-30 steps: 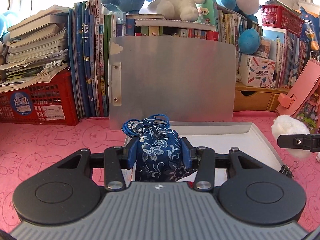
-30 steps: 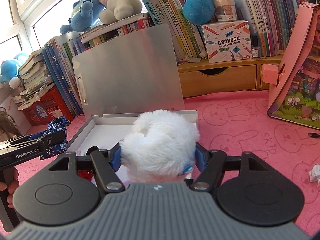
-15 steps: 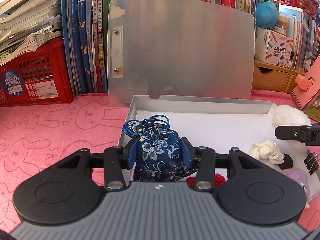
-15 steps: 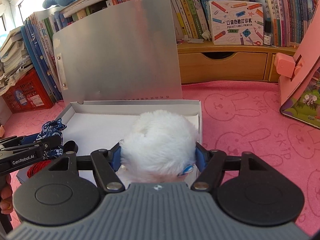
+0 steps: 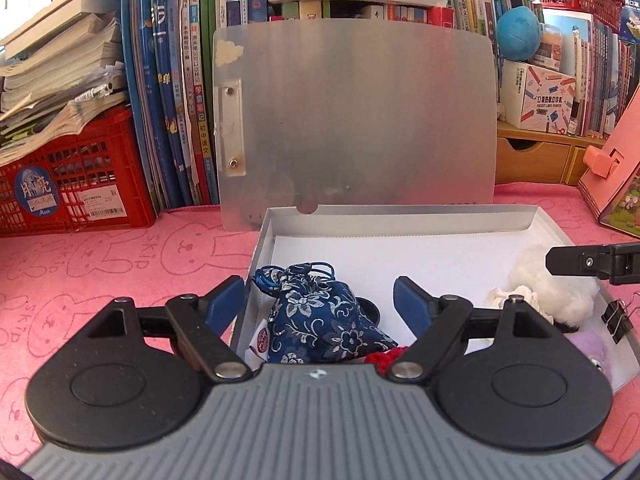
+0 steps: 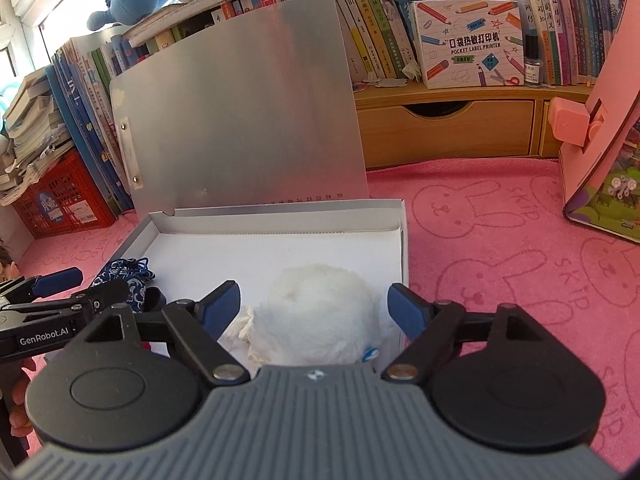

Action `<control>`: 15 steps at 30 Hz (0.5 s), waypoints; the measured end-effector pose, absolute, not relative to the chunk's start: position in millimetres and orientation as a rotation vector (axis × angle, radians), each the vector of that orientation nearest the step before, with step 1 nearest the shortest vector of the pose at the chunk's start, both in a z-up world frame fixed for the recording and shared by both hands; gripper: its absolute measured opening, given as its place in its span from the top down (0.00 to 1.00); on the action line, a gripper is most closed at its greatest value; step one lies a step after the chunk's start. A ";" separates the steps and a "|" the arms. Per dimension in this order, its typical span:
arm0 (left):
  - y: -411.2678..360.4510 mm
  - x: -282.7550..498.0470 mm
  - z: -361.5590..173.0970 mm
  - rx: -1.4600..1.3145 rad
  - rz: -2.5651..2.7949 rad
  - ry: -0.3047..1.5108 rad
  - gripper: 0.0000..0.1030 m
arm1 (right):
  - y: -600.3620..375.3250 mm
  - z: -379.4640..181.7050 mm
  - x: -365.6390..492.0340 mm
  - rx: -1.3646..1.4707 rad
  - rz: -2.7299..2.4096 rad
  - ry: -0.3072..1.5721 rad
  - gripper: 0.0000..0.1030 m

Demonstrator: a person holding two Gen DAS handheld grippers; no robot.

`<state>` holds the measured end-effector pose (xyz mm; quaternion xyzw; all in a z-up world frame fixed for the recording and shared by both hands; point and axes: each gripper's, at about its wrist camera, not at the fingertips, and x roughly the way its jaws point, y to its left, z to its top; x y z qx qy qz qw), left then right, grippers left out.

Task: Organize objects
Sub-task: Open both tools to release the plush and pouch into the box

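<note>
A shallow white box lies on the pink cloth with its silver lid standing upright behind it. A blue floral drawstring pouch lies in the box's near left corner. My left gripper is opening around it, and its blue pads stand clear of the fabric. A white fluffy pom-pom rests in the near right of the box. My right gripper is opening too, both pads apart from the fur.
Inside the box also lie a red knitted piece, a small white cloth flower, a black binder clip and a purple fuzzy item. A red crate, upright books and a wooden drawer shelf line the back. A pink case stands right.
Both grippers have opened. The pouch and the pom-pom dropped out of the pads and now lie in the box. The right gripper came slightly lower over the box.
</note>
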<state>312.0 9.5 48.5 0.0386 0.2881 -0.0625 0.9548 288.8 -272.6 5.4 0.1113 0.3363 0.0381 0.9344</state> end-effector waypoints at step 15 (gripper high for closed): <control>24.3 192.6 69.6 -0.010 -0.197 0.518 0.07 | -257.7 38.7 177.6 0.051 0.162 0.508 0.08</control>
